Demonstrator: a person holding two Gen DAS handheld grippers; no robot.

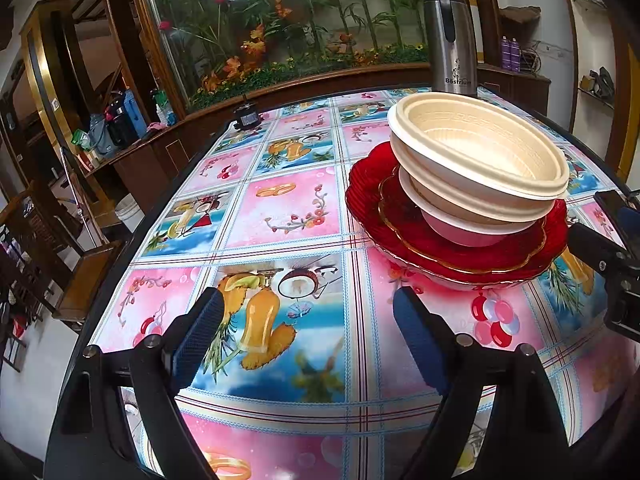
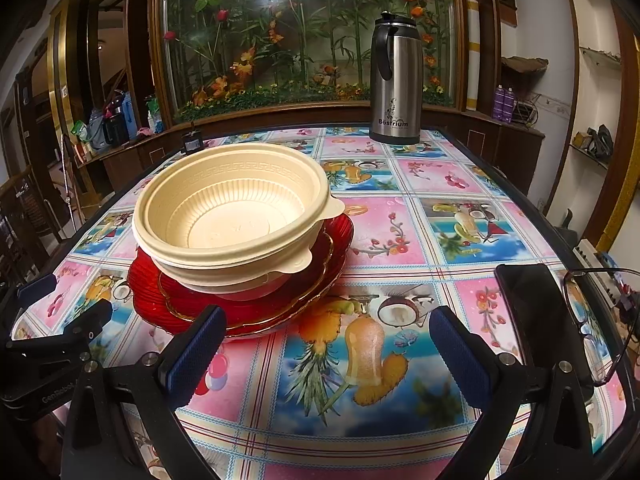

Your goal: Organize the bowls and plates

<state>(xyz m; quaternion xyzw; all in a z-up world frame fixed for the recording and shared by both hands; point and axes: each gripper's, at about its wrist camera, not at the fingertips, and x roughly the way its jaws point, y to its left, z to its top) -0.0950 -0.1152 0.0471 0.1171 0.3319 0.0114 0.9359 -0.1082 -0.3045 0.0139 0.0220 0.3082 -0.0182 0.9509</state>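
Though both hand-held grippers (image 1: 306, 314) (image 2: 326, 330) agape, empty: bowls (image 2: 236, 216) stacked upright, rims up, on red plates (image 2: 280, 300).

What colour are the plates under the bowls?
The plates are translucent red with a thin gold rim, clearest from the right wrist.

Your table's got that loud fruit-and-flower tablecloth (image 2: 400, 240) all over it. At the far edge, top centre-right in the right wrist view, you've got a steel thermos jug (image 2: 395, 80) standing upright. A black phone (image 2: 536, 312) lies flat at the right side with a pair of glasses (image 2: 600, 320) just beside it. Behind everything there's a big glass case of fake flowers (image 2: 304, 32).
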